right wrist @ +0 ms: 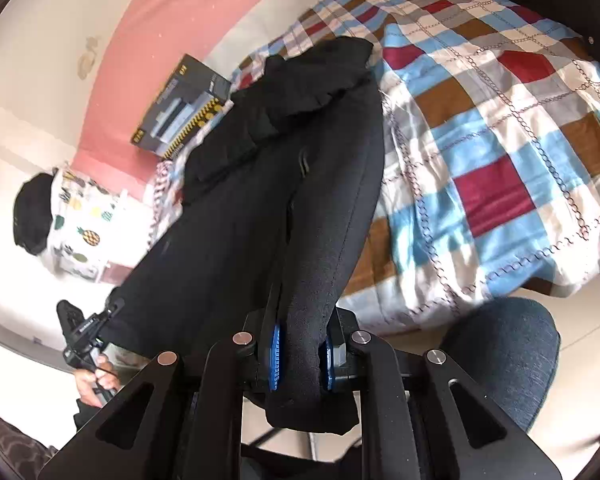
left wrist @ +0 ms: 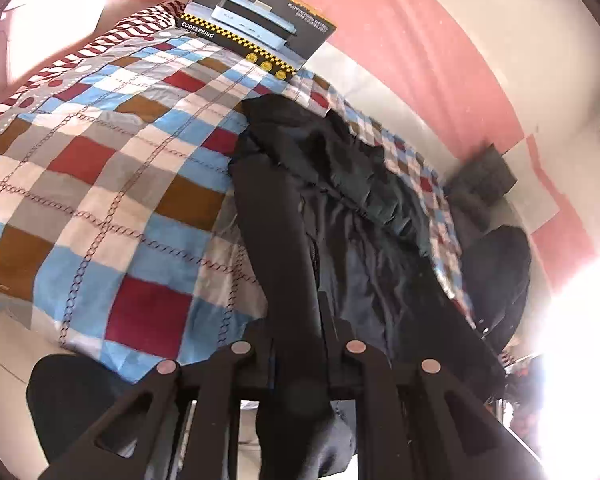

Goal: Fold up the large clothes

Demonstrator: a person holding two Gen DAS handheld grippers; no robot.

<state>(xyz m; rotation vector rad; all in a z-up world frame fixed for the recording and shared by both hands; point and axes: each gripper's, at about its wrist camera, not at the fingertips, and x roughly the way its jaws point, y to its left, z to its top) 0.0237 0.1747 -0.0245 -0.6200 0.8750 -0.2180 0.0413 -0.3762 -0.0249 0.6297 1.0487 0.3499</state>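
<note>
A large black garment (left wrist: 340,200) lies stretched across the checked bedspread (left wrist: 100,184), reaching from the far side of the bed to both grippers. My left gripper (left wrist: 300,344) is shut on a thick edge of the garment near the bed's near edge. In the right wrist view the same black garment (right wrist: 268,168) runs up over the bedspread (right wrist: 500,140). My right gripper (right wrist: 300,356) is shut on a bunched black end of it, between the blue pads (right wrist: 276,356).
A dark appliance box (left wrist: 256,24) lies at the far end of the bed, also in the right wrist view (right wrist: 184,108). A pink-and-white wall (left wrist: 420,40) runs behind. A person's knee in dark trousers (right wrist: 504,356) is at the right, a hand (right wrist: 96,380) at the left.
</note>
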